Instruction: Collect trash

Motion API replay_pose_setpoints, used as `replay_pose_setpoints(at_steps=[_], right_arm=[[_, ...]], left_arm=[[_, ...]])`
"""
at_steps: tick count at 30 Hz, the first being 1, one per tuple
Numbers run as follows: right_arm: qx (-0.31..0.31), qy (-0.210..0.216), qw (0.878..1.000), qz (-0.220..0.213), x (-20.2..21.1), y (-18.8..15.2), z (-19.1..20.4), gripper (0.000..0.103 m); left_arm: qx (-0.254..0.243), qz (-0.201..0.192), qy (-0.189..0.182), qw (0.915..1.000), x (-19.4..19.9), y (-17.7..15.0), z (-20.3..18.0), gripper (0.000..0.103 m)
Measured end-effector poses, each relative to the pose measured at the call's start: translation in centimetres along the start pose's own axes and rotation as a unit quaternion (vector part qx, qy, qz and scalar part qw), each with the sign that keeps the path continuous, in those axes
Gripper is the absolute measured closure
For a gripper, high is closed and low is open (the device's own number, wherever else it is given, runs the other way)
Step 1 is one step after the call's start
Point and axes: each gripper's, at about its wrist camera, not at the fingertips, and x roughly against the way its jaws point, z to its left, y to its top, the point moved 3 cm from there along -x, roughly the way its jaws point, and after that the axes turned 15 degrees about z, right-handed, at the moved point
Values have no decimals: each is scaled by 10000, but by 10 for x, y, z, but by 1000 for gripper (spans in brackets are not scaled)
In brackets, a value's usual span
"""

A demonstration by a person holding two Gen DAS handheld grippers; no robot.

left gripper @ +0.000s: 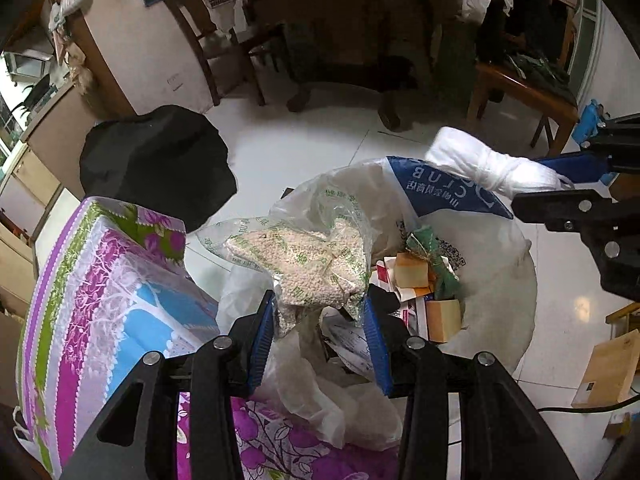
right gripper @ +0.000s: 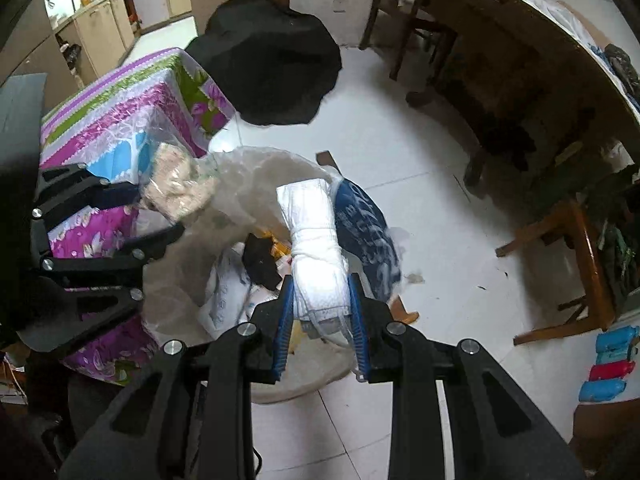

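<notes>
Each view is taken from just behind its own claw, aimed steeply down and close above the lined trash bin [left gripper: 500, 280]. The bin, the black cloth [right gripper: 268, 68], the floral cover [left gripper: 120, 280] and the white tiled floor [right gripper: 420, 160] are shared by both views.

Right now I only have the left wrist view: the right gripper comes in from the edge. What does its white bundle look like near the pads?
Observer: The right gripper has the white bundle between its blue pads, rolled and tied, over the trash bin.
Operator: Anything on the floor past that gripper?
Observer: Blue and red rolls lie at the right edge.
Operator: And behind the floral cloth?
Observer: Kitchen cabinets.
</notes>
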Motion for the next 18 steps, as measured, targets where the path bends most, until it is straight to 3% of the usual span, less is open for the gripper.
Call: replay_pose_setpoints(at_steps=[2, 3, 11, 18], right_arm=[[-11, -25, 10000, 0, -3, 1, 1, 64], [-4, -36, 10000, -5, -5, 1, 2, 64], [-41, 31, 10000, -48, -8, -9, 8, 64], [-183, 264, 9991, -281, -1, -39, 23, 64]], left_arm=[[-33, -72, 167, 9998, -1, 0, 0, 38], [-38, -129, 268, 9996, 1, 0, 0, 36], [8, -413, 467, 9981, 12, -13, 5, 36], [23, -709, 468, 9964, 38, -44, -4, 36]])
